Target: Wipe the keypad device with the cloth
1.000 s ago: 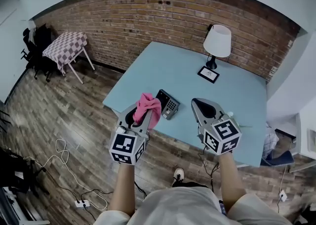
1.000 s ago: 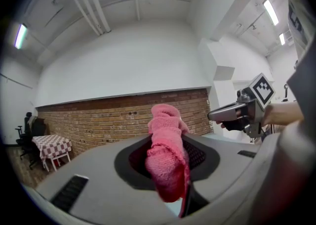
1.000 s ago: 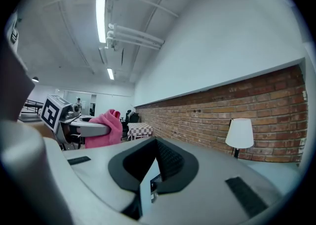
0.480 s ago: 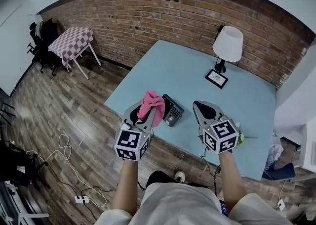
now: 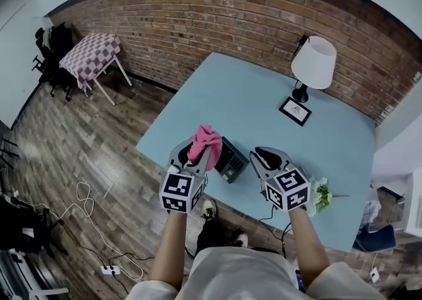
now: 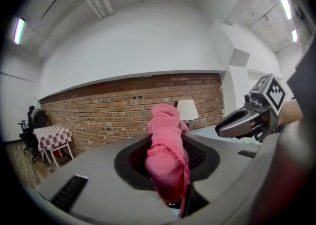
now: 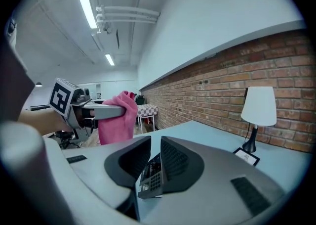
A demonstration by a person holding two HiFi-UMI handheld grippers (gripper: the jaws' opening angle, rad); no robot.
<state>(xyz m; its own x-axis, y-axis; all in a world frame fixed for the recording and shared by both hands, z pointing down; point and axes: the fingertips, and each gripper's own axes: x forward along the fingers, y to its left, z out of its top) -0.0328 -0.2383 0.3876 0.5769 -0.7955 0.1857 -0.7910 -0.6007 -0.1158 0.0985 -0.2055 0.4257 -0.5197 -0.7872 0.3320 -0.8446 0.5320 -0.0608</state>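
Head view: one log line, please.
left hand-held gripper: shut on pink cloth | right hand-held gripper: open, empty | keypad device: ungripped

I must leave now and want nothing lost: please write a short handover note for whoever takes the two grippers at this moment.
Left gripper: shut on the pink cloth, held just left of the keypad device.
Right gripper: jaws slightly apart, empty, aimed at the device.
The device lies on the blue table, near the person's edge.
Done: cloth is in the gripper.
Left: all the wiping; no contact with the device shows yet.
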